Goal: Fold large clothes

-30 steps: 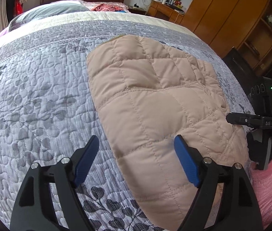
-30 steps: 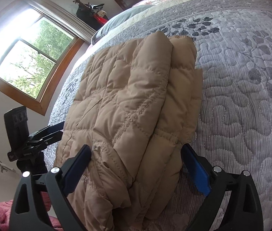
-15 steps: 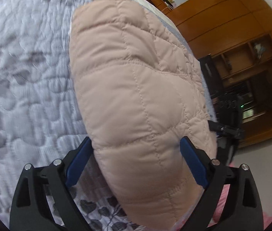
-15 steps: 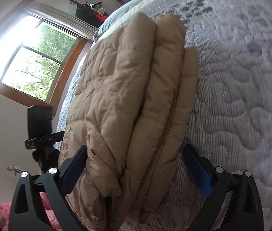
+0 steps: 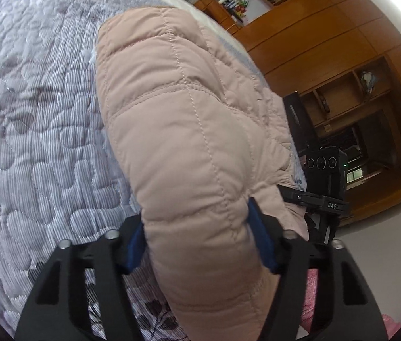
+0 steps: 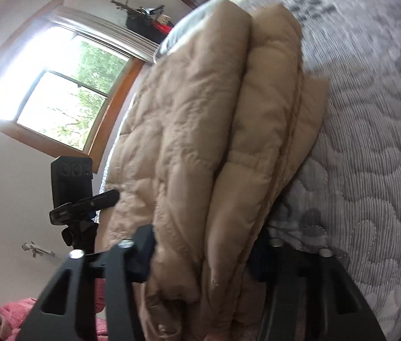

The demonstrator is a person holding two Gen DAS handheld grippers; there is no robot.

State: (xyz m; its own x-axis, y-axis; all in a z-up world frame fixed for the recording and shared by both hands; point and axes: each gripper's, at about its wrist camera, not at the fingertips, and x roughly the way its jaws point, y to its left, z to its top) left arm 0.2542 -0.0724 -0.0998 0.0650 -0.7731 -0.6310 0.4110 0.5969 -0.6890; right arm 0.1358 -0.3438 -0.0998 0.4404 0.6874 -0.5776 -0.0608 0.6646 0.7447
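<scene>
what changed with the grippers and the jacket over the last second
Both grippers went from wide open around the near edge of the folded beige quilted jacket to squeezing it: the left gripper and the right gripper are closing, pads pressing into the padding. The left one also tipped downward. The jacket stays folded on the grey bedspread.

The folded jacket (image 5: 189,130) was laid on the bed (image 5: 38,142). Its near end was caught between the jaws of the left gripper (image 5: 200,244) and, at the other side, the right gripper (image 6: 203,255). A camera stand (image 5: 325,176) was set just beside the bed, with the cupboard (image 5: 328,42) behind it.
</scene>
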